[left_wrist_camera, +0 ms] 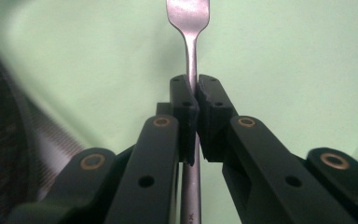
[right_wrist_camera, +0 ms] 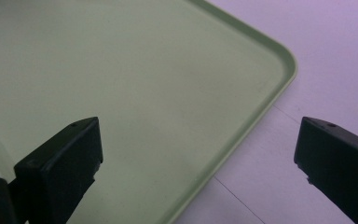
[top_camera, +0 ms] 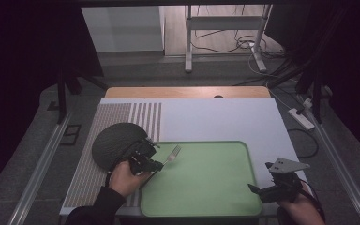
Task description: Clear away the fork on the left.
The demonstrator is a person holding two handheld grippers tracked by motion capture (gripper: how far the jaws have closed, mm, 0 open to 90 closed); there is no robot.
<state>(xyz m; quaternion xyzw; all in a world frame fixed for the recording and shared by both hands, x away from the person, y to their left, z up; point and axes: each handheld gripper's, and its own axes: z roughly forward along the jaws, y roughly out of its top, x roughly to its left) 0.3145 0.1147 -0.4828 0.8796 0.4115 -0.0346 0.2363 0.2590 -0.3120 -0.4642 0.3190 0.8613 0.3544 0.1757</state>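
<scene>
A metal fork [top_camera: 172, 155] [left_wrist_camera: 190, 42] is clamped by its handle in my left gripper [top_camera: 155, 165] [left_wrist_camera: 193, 88], which is shut on it. The tines point out over the left part of the green tray [top_camera: 206, 183] [left_wrist_camera: 284, 56]. The fork hangs just above the tray's surface, near its left rim. My right gripper [top_camera: 262, 192] [right_wrist_camera: 196, 154] stays at the tray's near right corner, its jaws wide open with nothing between them. In the right gripper view the tray's rounded corner [right_wrist_camera: 279, 70] lies under the jaws.
A dark round woven mat [top_camera: 115, 143] lies left of the tray, partly under my left hand. The tray sits on a pale table cover [top_camera: 215, 119] with a striped band [top_camera: 136, 117] at its left. A power strip [top_camera: 301, 118] lies on the floor to the right.
</scene>
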